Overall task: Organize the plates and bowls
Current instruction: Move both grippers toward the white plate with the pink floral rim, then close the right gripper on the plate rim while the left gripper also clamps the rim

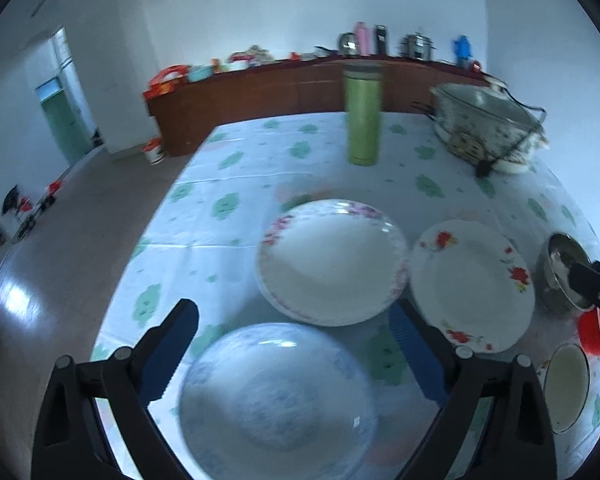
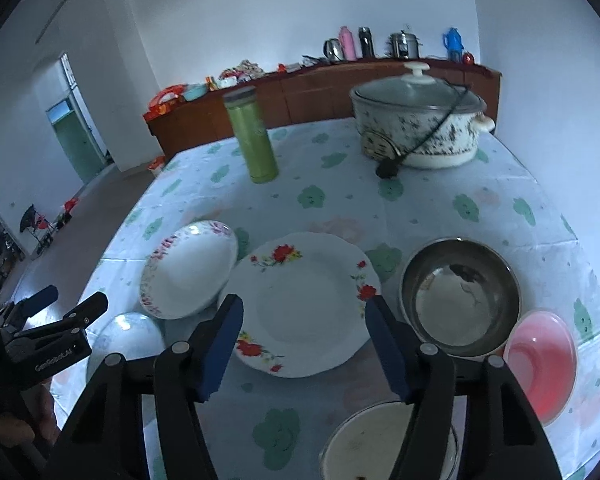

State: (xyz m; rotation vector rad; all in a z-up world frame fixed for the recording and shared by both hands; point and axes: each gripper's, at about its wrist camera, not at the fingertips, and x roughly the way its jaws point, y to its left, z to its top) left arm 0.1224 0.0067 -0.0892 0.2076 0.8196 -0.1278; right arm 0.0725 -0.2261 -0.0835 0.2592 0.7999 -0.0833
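Two claws are being held spread & empty over a table (image 2: 440, 208) w/ glossy green-flowered cloth, white-walled rm behind. Under left claw (image 1: 296, 356): blue-patterned plate (image 1: 276, 404); pink-rimmed plate stack (image 1: 332, 260) beyond. Ahead of right claw (image 2: 304, 344): red-flowered plate (image 2: 304, 304); steel bowl (image 2: 460, 292) rightward.

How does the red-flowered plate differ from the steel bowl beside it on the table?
The red-flowered plate is white, shallow and nearly flat, with a wavy rim; the steel bowl is bare metal, deep, with a smooth round rim. The plate carries red flower sprays around its edge, while the bowl has no pattern, only reflections inside. The plate lies in line between the right gripper's fingers; the bowl sits off to their right. Both rest upright and empty on the tablecloth.
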